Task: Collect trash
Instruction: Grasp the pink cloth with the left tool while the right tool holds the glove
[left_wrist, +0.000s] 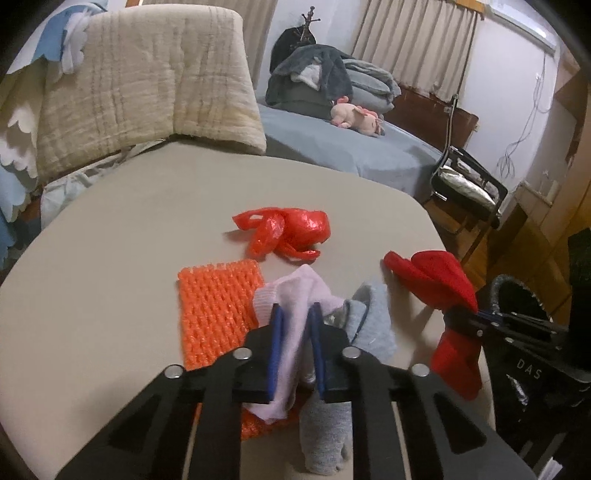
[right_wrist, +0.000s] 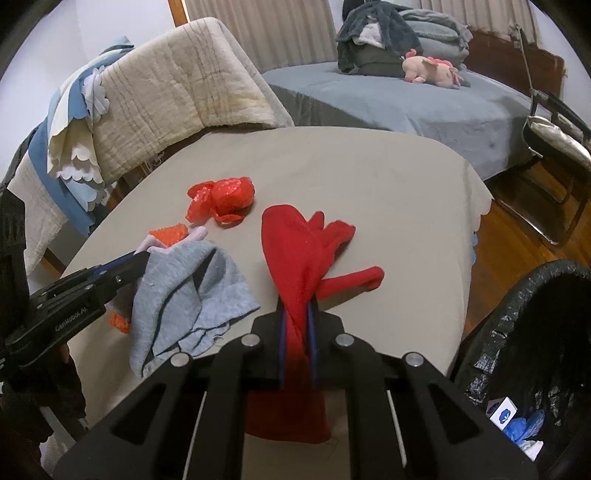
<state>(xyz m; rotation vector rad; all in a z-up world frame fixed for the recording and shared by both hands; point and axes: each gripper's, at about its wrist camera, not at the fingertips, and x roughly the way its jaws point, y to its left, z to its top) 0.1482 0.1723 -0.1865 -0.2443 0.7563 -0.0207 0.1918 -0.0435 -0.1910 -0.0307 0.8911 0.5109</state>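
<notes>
My left gripper (left_wrist: 296, 314) is shut on a pale pink sock (left_wrist: 291, 295), with a grey sock (left_wrist: 369, 321) bunched beside it; from the right wrist view the left gripper (right_wrist: 142, 256) shows with the grey sock (right_wrist: 192, 295) hanging at it. My right gripper (right_wrist: 297, 314) is shut on a red cloth (right_wrist: 295, 251), seen also in the left wrist view (left_wrist: 436, 280). A crumpled red plastic bag (left_wrist: 291, 232) (right_wrist: 225, 199) and an orange foam net (left_wrist: 214, 310) (right_wrist: 170, 234) lie on the beige table (left_wrist: 129, 221).
A black-lined trash bin (right_wrist: 524, 332) stands by the table's right edge, with packaging inside. A padded chair back (left_wrist: 147, 81) is behind the table. A bed (left_wrist: 351, 147) with blankets and a pink plush toy lies beyond. A folding rack (left_wrist: 469, 181) stands at right.
</notes>
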